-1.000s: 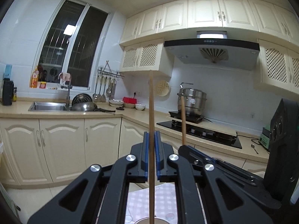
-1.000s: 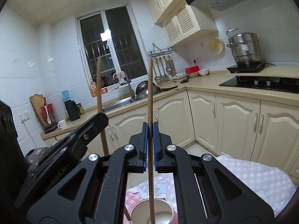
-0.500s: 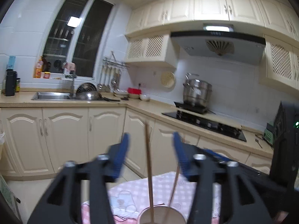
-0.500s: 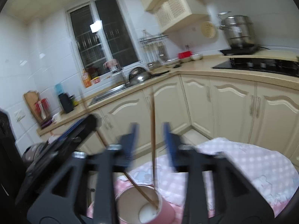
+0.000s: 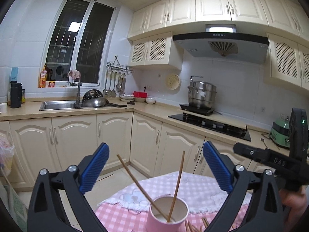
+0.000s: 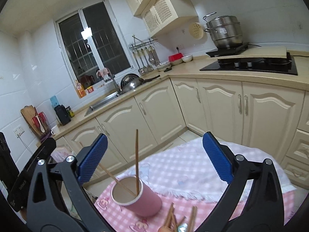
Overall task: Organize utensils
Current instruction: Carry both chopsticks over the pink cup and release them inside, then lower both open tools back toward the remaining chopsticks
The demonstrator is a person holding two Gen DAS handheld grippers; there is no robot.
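Left wrist view: two chopsticks [image 5: 176,185] stand in the pink cup [image 5: 167,219]. Left gripper [image 5: 154,166] and right gripper [image 6: 153,157] have just spread wide, holding nothing. More chopsticks [image 6: 179,219] lie beside the cup, unsorted.

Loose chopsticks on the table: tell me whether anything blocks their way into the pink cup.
Nothing visible does. The loose chopsticks lie on the checked cloth right beside the pink cup, whose mouth is open. Two chopsticks already lean inside, leaving room. Both the left gripper and right gripper are open and empty.
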